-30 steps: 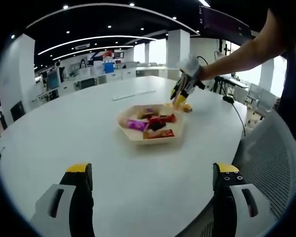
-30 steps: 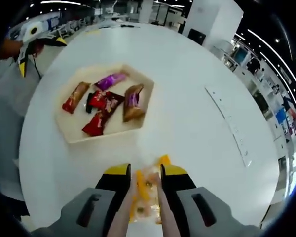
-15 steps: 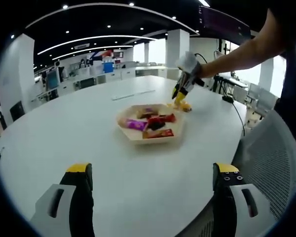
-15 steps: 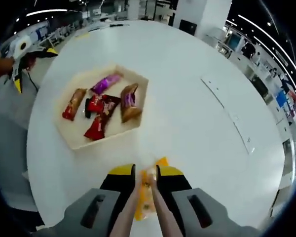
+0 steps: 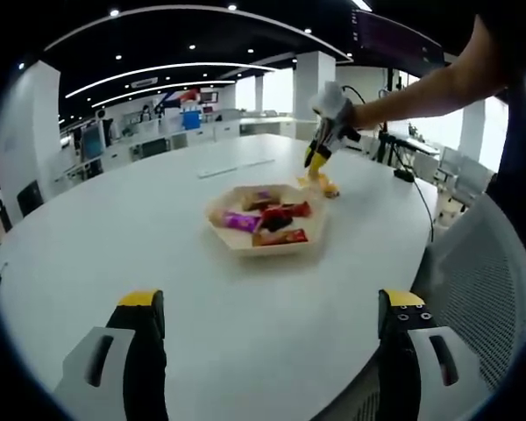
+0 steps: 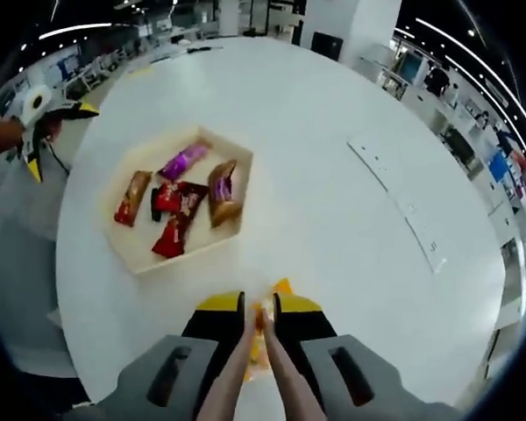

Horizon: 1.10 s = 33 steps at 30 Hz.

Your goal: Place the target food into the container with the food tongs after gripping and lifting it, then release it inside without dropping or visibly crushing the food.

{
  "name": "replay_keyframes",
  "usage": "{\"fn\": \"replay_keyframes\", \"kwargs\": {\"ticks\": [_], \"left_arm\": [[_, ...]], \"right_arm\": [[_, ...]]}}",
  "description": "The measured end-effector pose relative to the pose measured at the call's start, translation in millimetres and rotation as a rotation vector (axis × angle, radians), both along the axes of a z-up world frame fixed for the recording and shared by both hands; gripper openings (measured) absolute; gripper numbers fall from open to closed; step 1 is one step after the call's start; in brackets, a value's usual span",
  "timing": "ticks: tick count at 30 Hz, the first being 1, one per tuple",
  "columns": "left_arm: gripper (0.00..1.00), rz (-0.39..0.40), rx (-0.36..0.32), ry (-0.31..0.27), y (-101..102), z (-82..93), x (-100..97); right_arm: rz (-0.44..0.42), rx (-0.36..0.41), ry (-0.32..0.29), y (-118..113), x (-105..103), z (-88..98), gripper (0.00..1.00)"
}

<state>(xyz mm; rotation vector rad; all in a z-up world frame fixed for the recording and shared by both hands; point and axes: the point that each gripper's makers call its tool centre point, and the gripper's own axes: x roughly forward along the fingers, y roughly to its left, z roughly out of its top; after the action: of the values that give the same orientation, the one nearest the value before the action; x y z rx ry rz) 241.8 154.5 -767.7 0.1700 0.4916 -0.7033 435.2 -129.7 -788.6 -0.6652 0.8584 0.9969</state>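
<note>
White round table (image 6: 333,202), office hall behind. Wooden tray (image 6: 140,254) ahead-left of right gripper (image 6: 259,309), holding wrapped snacks (image 6: 177,203). Tongs (image 6: 261,338) clenched between that gripper's jaws, tips pinching a yellow snack packet (image 6: 283,288) just beyond them. Left gripper (image 5: 267,309) jaws spread wide, grasping nothing, tray (image 5: 285,248) ahead.

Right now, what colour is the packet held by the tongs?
Yellow-orange packet, seen best in the right gripper view.
</note>
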Motion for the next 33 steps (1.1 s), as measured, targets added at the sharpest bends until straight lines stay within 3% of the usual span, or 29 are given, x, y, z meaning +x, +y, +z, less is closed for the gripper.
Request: {"fn": "replay_keyframes", "kwargs": {"ticks": [11, 33], "left_arm": [[0.99, 0.002, -0.004, -0.006, -0.2, 1.8, 0.0], [0.98, 0.001, -0.014, -0.022, 0.3, 5.0, 0.5]], "right_arm": [[-0.001, 0.005, 0.001, 0.9, 4.5, 15.8, 0.12], [-0.006, -0.019, -0.058, -7.3, 21.1, 54.4, 0.14]]}}
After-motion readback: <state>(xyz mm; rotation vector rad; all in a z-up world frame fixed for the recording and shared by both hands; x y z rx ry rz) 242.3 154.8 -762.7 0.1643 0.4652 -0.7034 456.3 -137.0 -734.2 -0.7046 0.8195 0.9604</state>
